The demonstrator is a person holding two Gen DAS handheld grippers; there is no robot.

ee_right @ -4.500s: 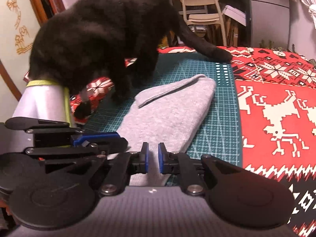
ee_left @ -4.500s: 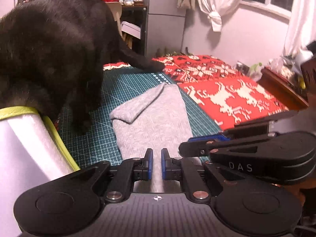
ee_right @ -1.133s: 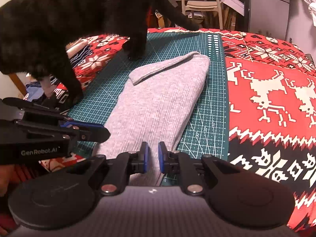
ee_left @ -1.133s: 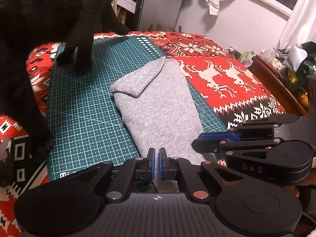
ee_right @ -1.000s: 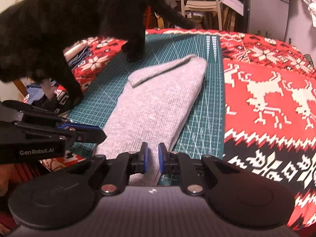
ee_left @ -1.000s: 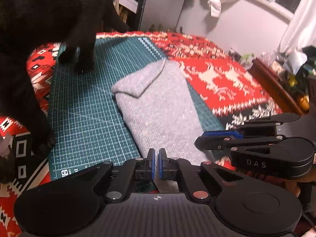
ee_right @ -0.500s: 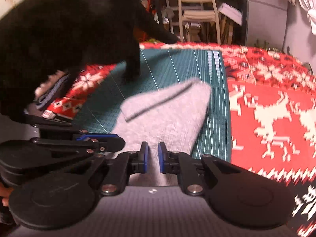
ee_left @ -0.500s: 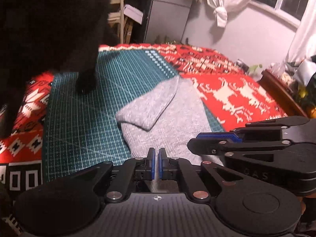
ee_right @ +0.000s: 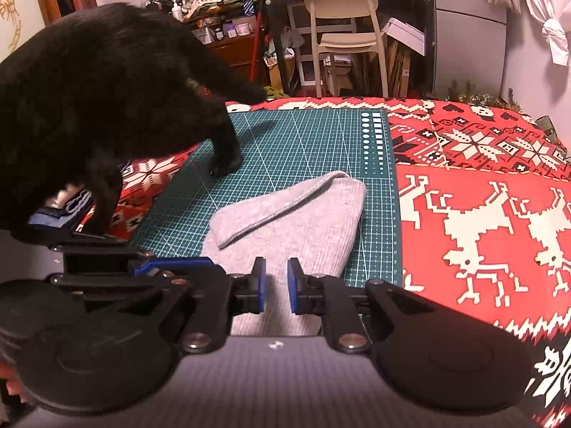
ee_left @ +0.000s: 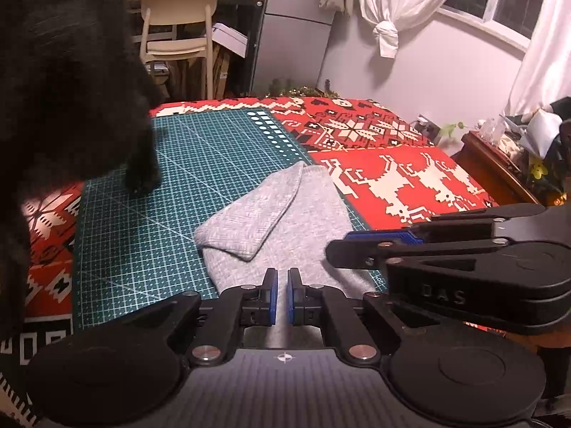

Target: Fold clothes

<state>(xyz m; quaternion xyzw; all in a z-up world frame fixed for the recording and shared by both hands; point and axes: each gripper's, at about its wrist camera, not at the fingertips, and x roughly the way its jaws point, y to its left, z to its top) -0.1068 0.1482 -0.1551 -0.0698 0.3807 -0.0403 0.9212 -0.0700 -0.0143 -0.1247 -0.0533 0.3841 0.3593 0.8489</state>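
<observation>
A black cat [ee_right: 107,107] stands with one paw on a green gridded cutting mat [ee_right: 303,142] spread over a red-and-white patterned blanket [ee_right: 481,214]. A folded grey knit garment [ee_right: 296,221] lies on the mat, its near end between the slightly parted blue-padded tips of the right gripper [ee_right: 274,287], the left gripper [ee_right: 142,274] alongside

Warm, rather dim indoor light fills both fisheye views, edges bend strongly with dark corners, and the large black furry animal [ee_right: 107,107] looks motion-blurred.
</observation>
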